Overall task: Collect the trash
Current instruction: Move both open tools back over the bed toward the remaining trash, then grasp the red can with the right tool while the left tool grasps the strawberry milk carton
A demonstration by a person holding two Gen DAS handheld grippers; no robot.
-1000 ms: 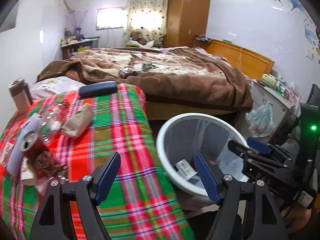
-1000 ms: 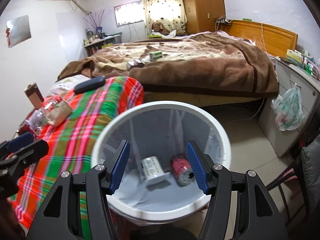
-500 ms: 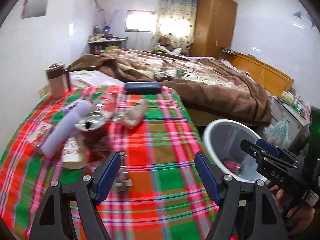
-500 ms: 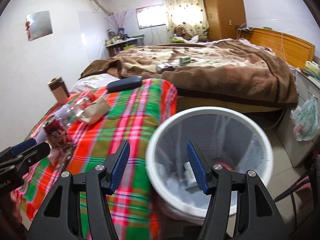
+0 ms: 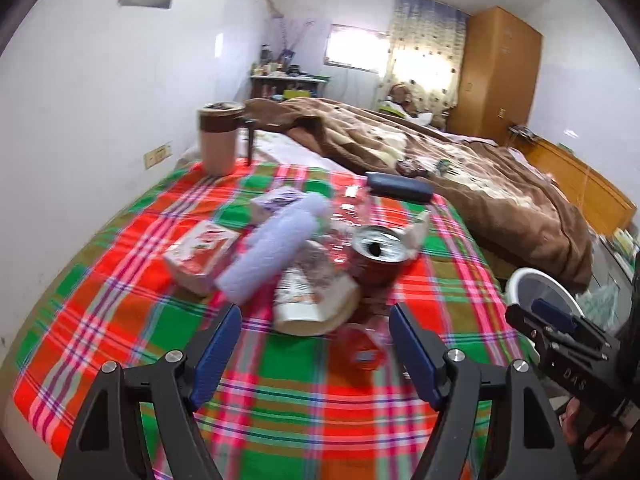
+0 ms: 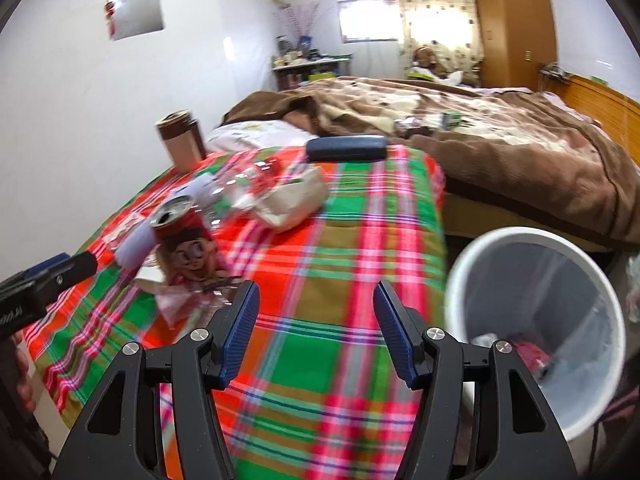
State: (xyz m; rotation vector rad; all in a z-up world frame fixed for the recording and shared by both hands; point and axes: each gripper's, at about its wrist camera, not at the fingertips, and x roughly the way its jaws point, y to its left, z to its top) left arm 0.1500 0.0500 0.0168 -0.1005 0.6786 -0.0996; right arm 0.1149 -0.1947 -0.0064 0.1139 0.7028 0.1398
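Observation:
A heap of trash lies on the plaid tablecloth: an opened red can, a lilac roll, a red-and-white carton, a paper cup on its side, clear plastic wrap and a crumpled beige bag. My left gripper hangs open just in front of the heap, nothing between its fingers. My right gripper is open over bare cloth, the can to its left. The white bin stands right of the table with trash inside.
A brown-lidded mug and a dark blue case sit at the table's far edge. Beyond is a bed with a brown blanket, a wooden wardrobe and a white wall on the left.
Both grippers have swung left, away from the bin and over the table. The trash heap now fills the left wrist view's centre; the bin has slid to the right edge. Both stay open.

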